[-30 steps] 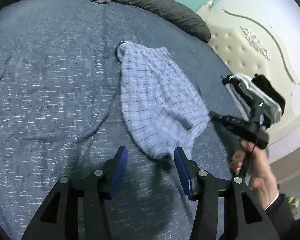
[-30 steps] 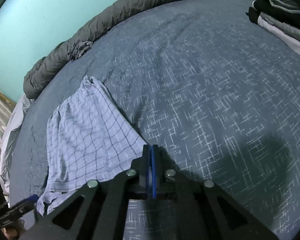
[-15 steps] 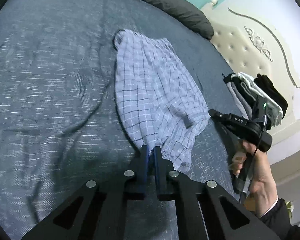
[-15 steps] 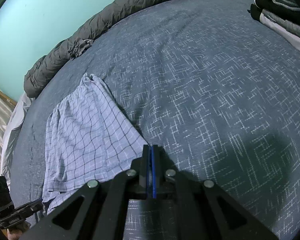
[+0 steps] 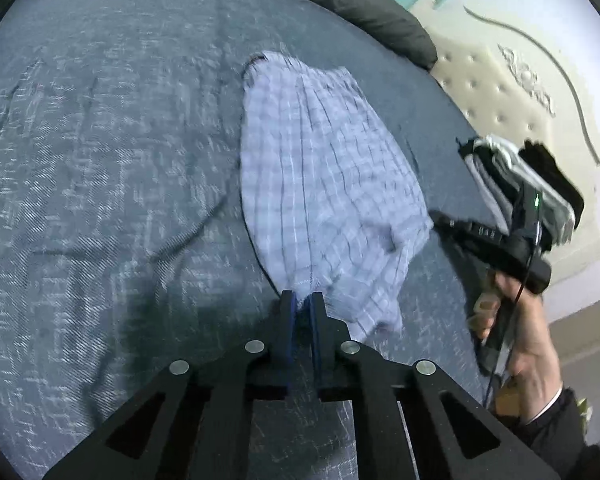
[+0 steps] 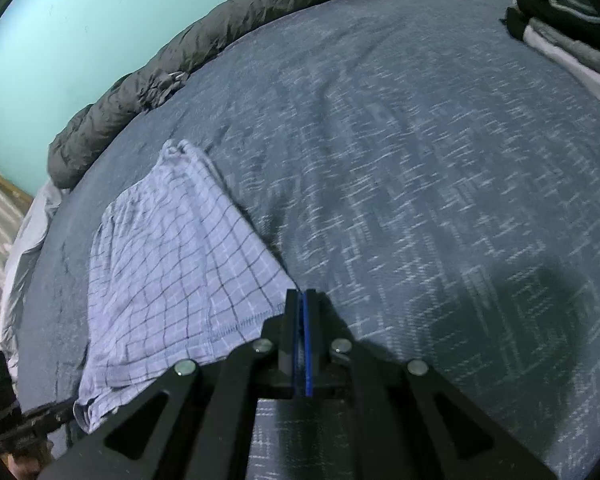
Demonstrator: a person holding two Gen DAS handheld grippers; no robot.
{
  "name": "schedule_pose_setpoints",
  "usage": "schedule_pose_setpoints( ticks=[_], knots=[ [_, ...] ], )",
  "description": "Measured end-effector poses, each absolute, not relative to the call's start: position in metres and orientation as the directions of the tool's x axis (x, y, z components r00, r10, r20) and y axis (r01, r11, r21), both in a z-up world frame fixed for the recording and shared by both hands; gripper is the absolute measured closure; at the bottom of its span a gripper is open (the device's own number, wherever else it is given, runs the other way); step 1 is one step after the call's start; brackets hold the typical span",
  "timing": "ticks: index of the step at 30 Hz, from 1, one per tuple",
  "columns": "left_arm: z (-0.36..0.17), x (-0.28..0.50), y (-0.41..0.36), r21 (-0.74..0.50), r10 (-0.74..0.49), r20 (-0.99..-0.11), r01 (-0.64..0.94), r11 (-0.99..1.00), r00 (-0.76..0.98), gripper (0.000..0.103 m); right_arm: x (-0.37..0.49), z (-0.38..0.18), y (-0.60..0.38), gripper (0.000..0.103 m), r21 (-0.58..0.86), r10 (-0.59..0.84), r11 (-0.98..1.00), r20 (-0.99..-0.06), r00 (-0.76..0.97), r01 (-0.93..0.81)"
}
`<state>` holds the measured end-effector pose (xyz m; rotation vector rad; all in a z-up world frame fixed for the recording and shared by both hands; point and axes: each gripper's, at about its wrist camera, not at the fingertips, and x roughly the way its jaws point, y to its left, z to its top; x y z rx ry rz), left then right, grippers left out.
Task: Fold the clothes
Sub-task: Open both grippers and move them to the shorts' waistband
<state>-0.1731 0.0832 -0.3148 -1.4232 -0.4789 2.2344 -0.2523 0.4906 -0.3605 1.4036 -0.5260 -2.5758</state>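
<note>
- The pale lilac checked cotton shorts (image 5: 320,184) lie spread on the dark blue flecked bedspread (image 5: 100,160), reaching away from both tongs; the gathered waistband is the far end and the stitched hem is the near end.
- The left gripper (image 5: 302,300) has its blue-padded fingers closed narrow on one corner of the near hem, with a little cloth bunched between them.
- The right gripper (image 6: 301,298) is pinched tight on the other hem corner, the fabric (image 6: 172,264) fanning out to its left.
- In the left wrist view the right gripper (image 5: 444,220) appears as a black tool held by a person's hand (image 5: 516,336), off to the right of the left tongs, its tip at the edge of the shorts.
- A pile of folded black, grey and white clothes (image 5: 528,184) sits beyond that hand, at the bed's edge.
- A rolled dark grey quilt (image 6: 204,48) lines the far side of the bed.
- A cream tufted headboard (image 5: 500,92) stands to the far right of the left tongs.
- A turquoise wall (image 6: 80,32) rises behind the quilt.
</note>
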Motion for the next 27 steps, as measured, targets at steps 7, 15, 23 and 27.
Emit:
schedule_pose_setpoints(
  ticks=[7,15,23,27],
  knots=[
    [-0.299,-0.214,0.062,-0.518,0.522,-0.733,-0.14,-0.844,-0.438,0.063,-0.264,-0.347,0.489,0.083,0.374,-0.321,-0.927,-0.77,-0.552,0.018],
    [-0.308,-0.3,0.066,-0.562,0.547,-0.722,-0.101,-0.821,-0.424,0.052,-0.328,-0.313,0.463,0.063,0.475,-0.5,-0.86,-0.711,-0.494,0.187],
    [-0.318,-0.364,0.084,-0.579,0.553,-0.724,-0.074,-0.812,-0.412,0.051,-0.415,-0.309,0.421,0.039,0.487,-0.55,-0.835,-0.741,-0.385,0.257],
    [-0.326,-0.381,0.091,-0.593,0.564,-0.719,-0.066,-0.803,-0.406,0.051,-0.443,-0.321,0.402,0.039,0.455,-0.532,-0.844,-0.774,-0.342,0.285]
  ],
)
